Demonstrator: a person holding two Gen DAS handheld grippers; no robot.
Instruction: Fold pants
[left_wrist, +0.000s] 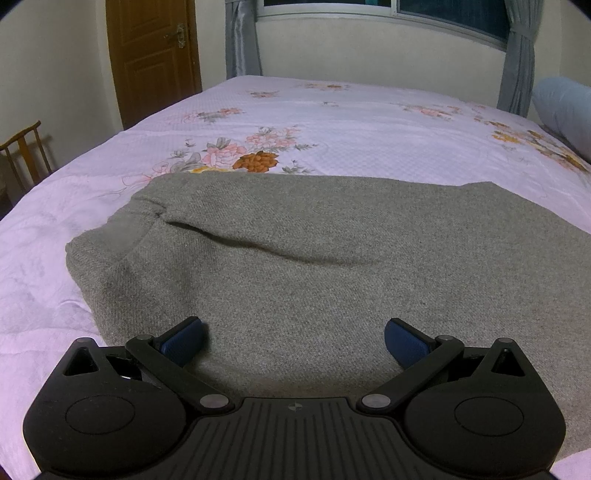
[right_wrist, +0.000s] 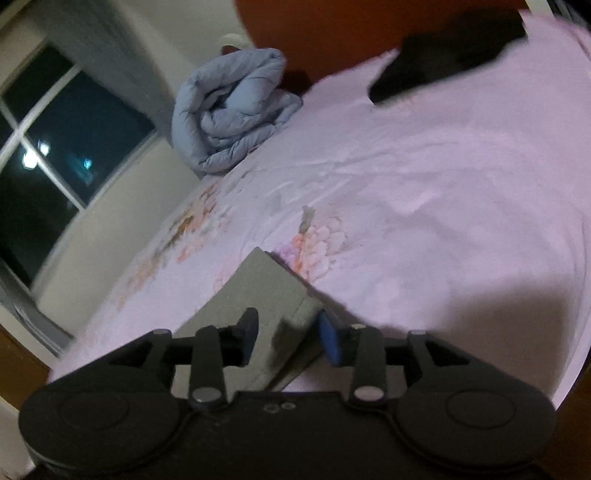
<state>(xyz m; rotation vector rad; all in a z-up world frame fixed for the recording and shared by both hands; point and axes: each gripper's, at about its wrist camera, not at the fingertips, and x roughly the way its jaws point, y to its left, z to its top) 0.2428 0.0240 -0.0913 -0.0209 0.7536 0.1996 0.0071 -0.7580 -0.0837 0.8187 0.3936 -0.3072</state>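
Grey knit pants (left_wrist: 314, 251) lie folded flat on the pink floral bed sheet (left_wrist: 332, 122), with a crease running across the middle. My left gripper (left_wrist: 293, 339) hovers low over their near edge, open wide, blue pads apart and nothing between them. In the blurred, tilted right wrist view, a folded corner of the pants (right_wrist: 258, 288) lies on the sheet (right_wrist: 424, 203). My right gripper (right_wrist: 288, 338) straddles that corner, jaws a little apart. The grey cloth sits between the pads without being visibly pinched.
A rolled light-blue duvet (right_wrist: 229, 114) sits by the wall under the window, also seen as the blue duvet (left_wrist: 565, 110) at the right edge. A dark garment (right_wrist: 443, 62) lies far across the bed. A wooden door (left_wrist: 151, 55) and a chair (left_wrist: 26, 155) stand left.
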